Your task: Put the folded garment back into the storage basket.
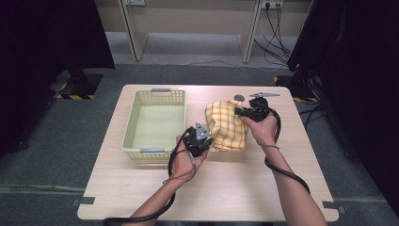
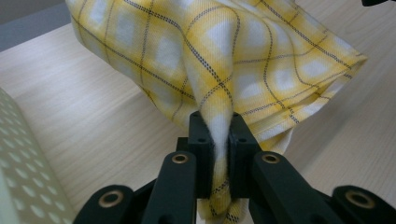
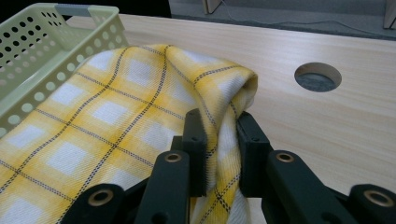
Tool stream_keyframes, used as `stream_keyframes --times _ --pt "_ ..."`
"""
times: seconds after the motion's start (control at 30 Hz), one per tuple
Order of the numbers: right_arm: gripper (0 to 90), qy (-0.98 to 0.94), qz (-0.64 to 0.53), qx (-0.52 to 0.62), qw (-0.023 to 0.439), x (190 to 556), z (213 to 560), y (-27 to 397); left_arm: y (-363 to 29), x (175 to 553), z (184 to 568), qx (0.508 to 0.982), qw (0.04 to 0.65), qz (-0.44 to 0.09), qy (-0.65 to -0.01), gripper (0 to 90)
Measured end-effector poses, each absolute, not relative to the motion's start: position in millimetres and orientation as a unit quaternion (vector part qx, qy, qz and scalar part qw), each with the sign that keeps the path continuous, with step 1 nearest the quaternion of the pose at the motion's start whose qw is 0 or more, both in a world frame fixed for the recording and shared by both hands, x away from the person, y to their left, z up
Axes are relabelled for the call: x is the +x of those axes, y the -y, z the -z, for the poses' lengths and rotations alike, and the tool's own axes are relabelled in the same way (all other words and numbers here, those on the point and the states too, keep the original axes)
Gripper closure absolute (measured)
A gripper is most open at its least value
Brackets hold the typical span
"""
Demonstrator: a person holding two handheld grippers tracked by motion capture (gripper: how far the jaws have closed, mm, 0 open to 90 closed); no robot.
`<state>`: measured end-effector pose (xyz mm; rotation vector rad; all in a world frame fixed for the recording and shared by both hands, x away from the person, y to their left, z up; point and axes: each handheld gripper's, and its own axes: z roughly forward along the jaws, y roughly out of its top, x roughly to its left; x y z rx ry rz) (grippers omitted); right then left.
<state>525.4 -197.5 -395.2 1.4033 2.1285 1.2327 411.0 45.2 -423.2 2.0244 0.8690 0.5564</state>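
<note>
Pale wooden table (image 1: 141,188) bears a perforated basket (image 1: 154,123).

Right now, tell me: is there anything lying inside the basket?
No. In the high view the basket shows a bare floor, while the yellow checked cloth hangs beside it, pinched by the left gripper and right gripper.

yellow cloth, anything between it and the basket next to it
Nothing visible. The yellow checked cloth hangs pinched between the left gripper and the right gripper, right beside the open, empty basket; only bare table lies between.
</note>
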Motion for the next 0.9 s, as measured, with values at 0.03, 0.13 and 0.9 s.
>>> stream_keyframes --times 0.03,0.13,0.9 --pt "77.8 -0.743 -0.430 0.490 0.154 525 395 198 -45 411 423 0.808 0.421 -0.222 -0.347 83.3" --pt "77.8 -0.742 -0.433 0.487 0.155 526 393 195 -47 411 421 0.807 0.422 -0.224 -0.347 83.3" --pt "77.5 -0.745 -0.451 0.465 0.162 534 361 161 -75 408 398 0.794 0.425 -0.254 -0.352 83.3"
